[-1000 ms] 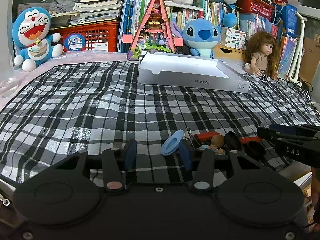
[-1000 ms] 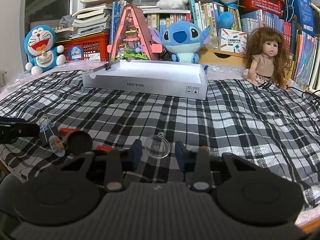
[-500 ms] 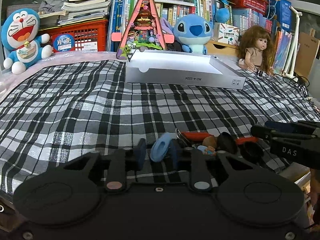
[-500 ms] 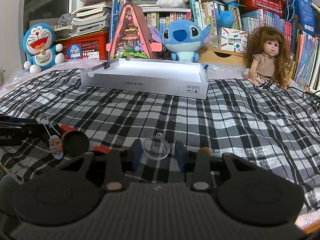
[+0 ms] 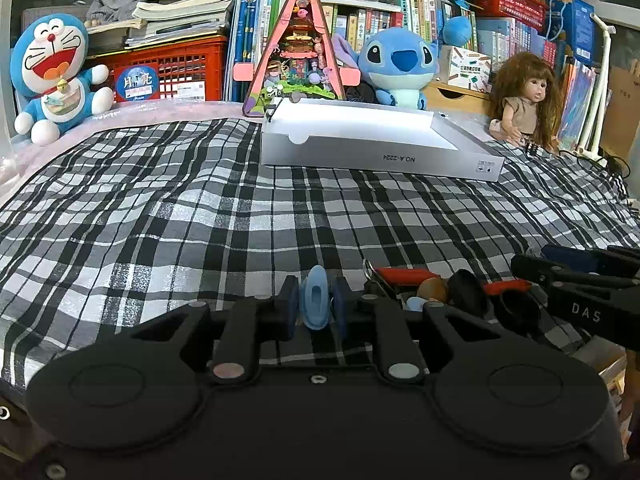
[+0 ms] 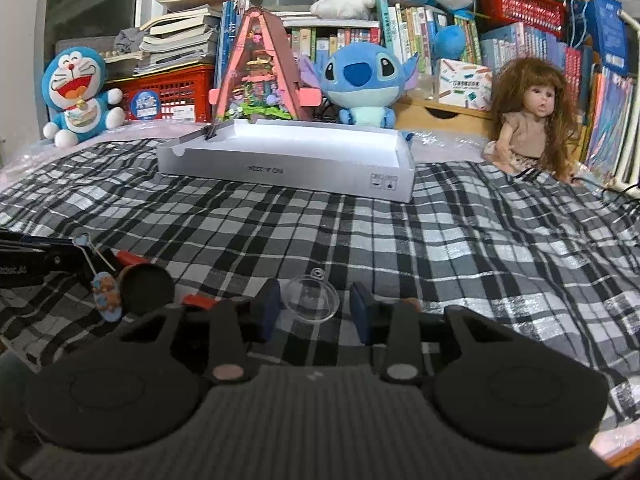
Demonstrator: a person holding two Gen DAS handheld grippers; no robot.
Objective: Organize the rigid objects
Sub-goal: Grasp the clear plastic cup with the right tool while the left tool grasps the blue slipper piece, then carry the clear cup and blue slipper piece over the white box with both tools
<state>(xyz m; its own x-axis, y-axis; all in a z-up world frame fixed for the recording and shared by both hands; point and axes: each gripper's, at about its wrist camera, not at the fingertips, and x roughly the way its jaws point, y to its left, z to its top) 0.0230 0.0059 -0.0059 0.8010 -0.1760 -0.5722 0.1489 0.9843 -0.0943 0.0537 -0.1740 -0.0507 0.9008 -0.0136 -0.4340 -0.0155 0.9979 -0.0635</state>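
Note:
My left gripper is shut on a small light-blue oval piece, held upright just above the plaid cloth. Right of it lies a cluster of small items: a red piece, a brown ball and black round caps. The jaws of my right gripper are opening. A clear plastic dome sits on the cloth between them, with a gap to each pad. In the right wrist view a black cap and a charm on a ring lie at the left. A shallow white box stands open at the back.
Behind the white box stand a triangular model house, a blue plush, a doll and a round blue-and-white plush. Books and red crates fill the shelves. The other gripper's body reaches in from the right.
The left jaws closed on the light-blue piece, which went from tilted to upright. The right jaws spread a little wider around the clear dome.

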